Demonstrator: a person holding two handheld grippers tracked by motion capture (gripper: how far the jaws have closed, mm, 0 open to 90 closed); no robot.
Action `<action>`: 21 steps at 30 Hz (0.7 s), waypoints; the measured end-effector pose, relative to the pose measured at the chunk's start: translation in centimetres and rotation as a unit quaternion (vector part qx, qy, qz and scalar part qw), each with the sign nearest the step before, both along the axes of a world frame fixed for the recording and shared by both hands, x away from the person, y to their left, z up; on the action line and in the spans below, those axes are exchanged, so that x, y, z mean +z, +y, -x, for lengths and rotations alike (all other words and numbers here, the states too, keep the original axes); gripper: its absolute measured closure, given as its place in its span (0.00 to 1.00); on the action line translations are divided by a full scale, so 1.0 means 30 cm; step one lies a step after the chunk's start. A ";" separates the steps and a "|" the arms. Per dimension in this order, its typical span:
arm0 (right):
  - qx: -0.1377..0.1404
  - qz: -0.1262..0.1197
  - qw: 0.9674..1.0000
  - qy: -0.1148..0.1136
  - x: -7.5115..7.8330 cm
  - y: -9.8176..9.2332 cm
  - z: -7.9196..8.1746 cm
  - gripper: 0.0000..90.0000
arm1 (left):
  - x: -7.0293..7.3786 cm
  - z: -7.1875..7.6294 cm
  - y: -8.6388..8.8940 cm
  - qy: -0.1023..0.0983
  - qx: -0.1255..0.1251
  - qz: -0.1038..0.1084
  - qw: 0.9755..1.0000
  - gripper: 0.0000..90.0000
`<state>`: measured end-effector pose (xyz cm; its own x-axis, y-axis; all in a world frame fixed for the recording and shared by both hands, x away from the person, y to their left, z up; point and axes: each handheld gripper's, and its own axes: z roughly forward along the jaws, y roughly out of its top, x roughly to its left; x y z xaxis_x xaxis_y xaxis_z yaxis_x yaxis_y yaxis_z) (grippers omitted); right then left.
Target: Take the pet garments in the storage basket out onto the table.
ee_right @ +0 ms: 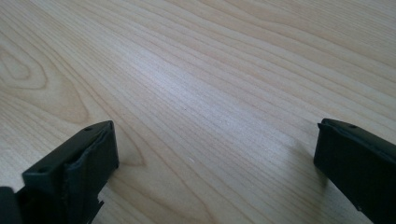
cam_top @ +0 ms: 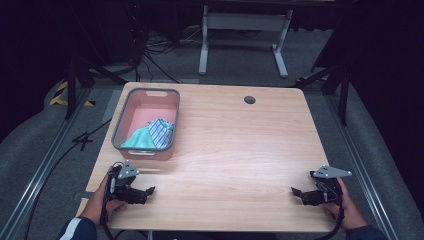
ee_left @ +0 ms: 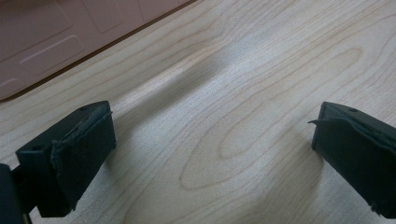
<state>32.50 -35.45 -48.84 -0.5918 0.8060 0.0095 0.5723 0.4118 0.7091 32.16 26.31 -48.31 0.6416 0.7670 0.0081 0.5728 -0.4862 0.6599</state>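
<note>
Grippers, left gripper and right gripper, rest low, jaws apart.

Wooden table bears a pink basin, seemingly plastic

No readable text, label, brand, number or sign appears anywhere. The yellow-and-black hazard striping on the floor left of the counter is a pattern only and carries no words.
</note>
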 end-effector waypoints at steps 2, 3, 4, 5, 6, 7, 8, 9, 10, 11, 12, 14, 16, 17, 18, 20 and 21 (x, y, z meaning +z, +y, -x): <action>0.000 0.000 1.000 0.001 0.000 0.000 -0.001 0.00 | 0.000 0.000 0.000 0.000 0.000 0.000 1.000 0.00; 0.001 -0.001 1.000 0.000 0.000 0.000 -0.003 0.00 | 0.000 0.000 0.000 0.000 0.000 0.000 1.000 0.00; 0.001 -0.001 1.000 -0.001 -0.001 0.001 -0.003 0.00 | 0.000 0.000 0.000 -0.001 0.000 0.000 1.000 0.00; 0.001 -0.001 1.000 0.000 0.000 0.001 -0.003 0.00 | -0.002 0.004 -0.003 0.005 0.003 0.008 1.000 0.00; 0.001 -0.001 1.000 0.000 -0.001 0.001 -0.003 0.00 | -0.002 0.004 -0.003 0.004 0.003 0.010 1.000 0.00; 0.001 -0.001 1.000 0.000 -0.001 0.001 -0.003 0.00 | -0.002 0.004 -0.003 0.005 0.002 0.009 1.000 0.00; 0.001 -0.001 1.000 0.000 0.000 0.000 -0.003 0.00 | -0.002 0.004 -0.003 0.005 0.003 0.009 1.000 0.00; 0.001 -0.001 1.000 0.000 0.000 0.001 -0.003 0.00 | -0.001 0.003 -0.004 0.006 0.002 0.007 1.000 0.00; 0.001 -0.001 1.000 0.000 0.000 0.000 -0.003 0.00 | -0.001 -0.001 -0.004 0.004 -0.002 0.005 1.000 0.00; 0.001 -0.001 1.000 0.000 0.000 0.000 -0.003 0.00 | 0.000 -0.005 -0.004 -0.002 -0.007 0.000 1.000 0.00; 0.001 0.000 1.000 0.000 0.000 0.000 -0.003 0.00 | -0.001 -0.003 -0.007 0.003 -0.003 0.006 1.000 0.00; 0.001 0.000 1.000 0.000 0.000 0.000 -0.003 0.00 | -0.001 -0.004 -0.007 0.002 -0.006 0.005 1.000 0.00; 0.000 -0.001 1.000 0.000 0.000 0.001 -0.005 0.00 | 0.001 0.004 0.002 0.002 -0.026 0.004 1.000 0.01; 0.000 -0.001 1.000 0.000 0.000 0.002 -0.008 0.00 | 0.000 0.013 0.005 -0.004 -0.034 0.012 0.999 0.04; 0.001 -0.001 1.000 0.000 0.000 0.004 -0.011 0.00 | 0.001 0.021 0.005 -0.010 -0.044 0.018 0.999 0.10; 0.003 0.001 1.000 -0.002 -0.001 0.004 -0.016 0.00 | 0.004 0.031 0.000 -0.031 -0.030 0.005 0.999 0.15; 0.003 0.001 1.000 -0.001 -0.001 0.005 -0.017 0.00 | 0.005 0.028 0.004 -0.034 -0.027 -0.001 0.999 0.15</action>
